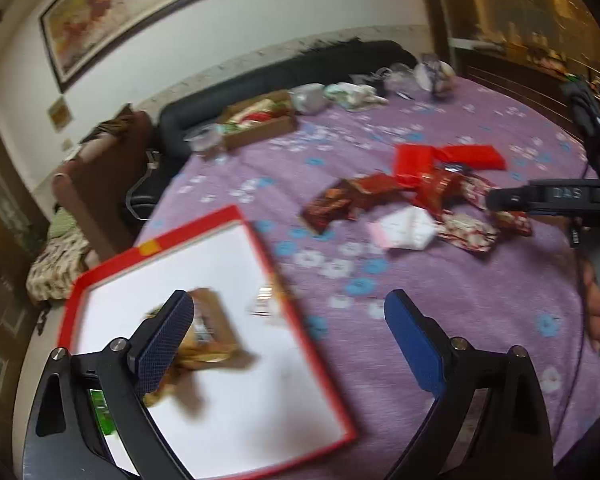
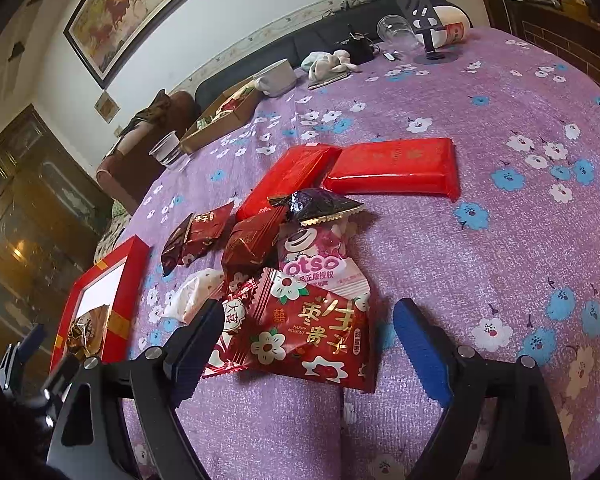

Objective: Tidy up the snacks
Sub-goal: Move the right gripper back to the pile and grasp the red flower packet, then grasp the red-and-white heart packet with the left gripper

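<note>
So the right gripper [image 2: 308,344] is hovering with its jaws spread wide and nothing pinched, and the glossy red foil snack packet with white flowers and gold lettering [image 2: 300,332] is lying flat on the purple flowered tablecloth [image 2: 500,240] right between the two blue-padded fingers [image 2: 420,352], a touch toward the 12 o'clock side. Its long axis is running roughly 9 to 3, so across the jaw gap, and I'm guessing the fingers would be closing on its short ends. The left finger looks to be overlapping the packet's corner; I can't tell if it's touching.

Readable stuff: the red packet is showing "HAPPY MOMENT" in small print plus big gold Chinese characters, and the pink and white pouch [image 2: 320,256] tucked under its far edge is reading "otso".

The rest of the pile is sitting at 11 to 12 o'clock: two dark red wrappers, a dark purple one, a small white pouch, then two flat red boxes further out.

The left gripper [image 1: 288,336] is also gaping wide and empty over the shallow red-rimmed box with a white floor [image 1: 228,420], where a brown-gold wrapper [image 1: 208,336] is already lying at its 10 o'clock. It's too blurred to read. The right hand is clearly the nearer one to the pile.
</note>
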A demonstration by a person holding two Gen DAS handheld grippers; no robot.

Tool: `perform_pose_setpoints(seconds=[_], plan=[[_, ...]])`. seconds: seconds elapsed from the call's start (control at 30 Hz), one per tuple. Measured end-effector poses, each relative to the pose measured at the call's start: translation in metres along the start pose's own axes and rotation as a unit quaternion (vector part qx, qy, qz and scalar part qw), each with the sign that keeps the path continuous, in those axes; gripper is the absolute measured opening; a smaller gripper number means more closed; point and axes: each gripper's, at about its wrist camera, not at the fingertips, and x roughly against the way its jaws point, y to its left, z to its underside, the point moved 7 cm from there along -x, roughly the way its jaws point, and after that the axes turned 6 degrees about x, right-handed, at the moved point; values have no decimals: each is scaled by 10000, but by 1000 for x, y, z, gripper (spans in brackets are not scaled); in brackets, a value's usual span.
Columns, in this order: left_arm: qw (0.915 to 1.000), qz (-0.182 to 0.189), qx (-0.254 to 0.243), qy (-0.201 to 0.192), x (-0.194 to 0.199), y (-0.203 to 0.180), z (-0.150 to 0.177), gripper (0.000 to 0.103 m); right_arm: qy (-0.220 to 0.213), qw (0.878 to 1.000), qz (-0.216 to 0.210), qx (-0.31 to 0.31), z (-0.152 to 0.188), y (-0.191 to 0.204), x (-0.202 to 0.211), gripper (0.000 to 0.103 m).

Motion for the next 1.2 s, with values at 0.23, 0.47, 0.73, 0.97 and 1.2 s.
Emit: perform_pose_setpoints(seconds=[0.23,0.47,0.73,0.97,1.2], plan=[[9983,509,-101,253,-1,-35,-1,97,301,9956,586,674,4,10,-5,69],[9951,873,-249,397,-2,-67,-9,97,302,9906,913,977,-1,-6,-5,51],[9886,1255,-145,822,-27,-108,-22,97,77,9945,932,462,-7,-59,17,33],[9832,1355,141,1217,-57,-132,-23,97,-4,9981,577,196,-9,-67,20,35],[9857,1032,239,1311,-83,-129,-15,84,-19,9993,367,83,-9,-65,21,43]])
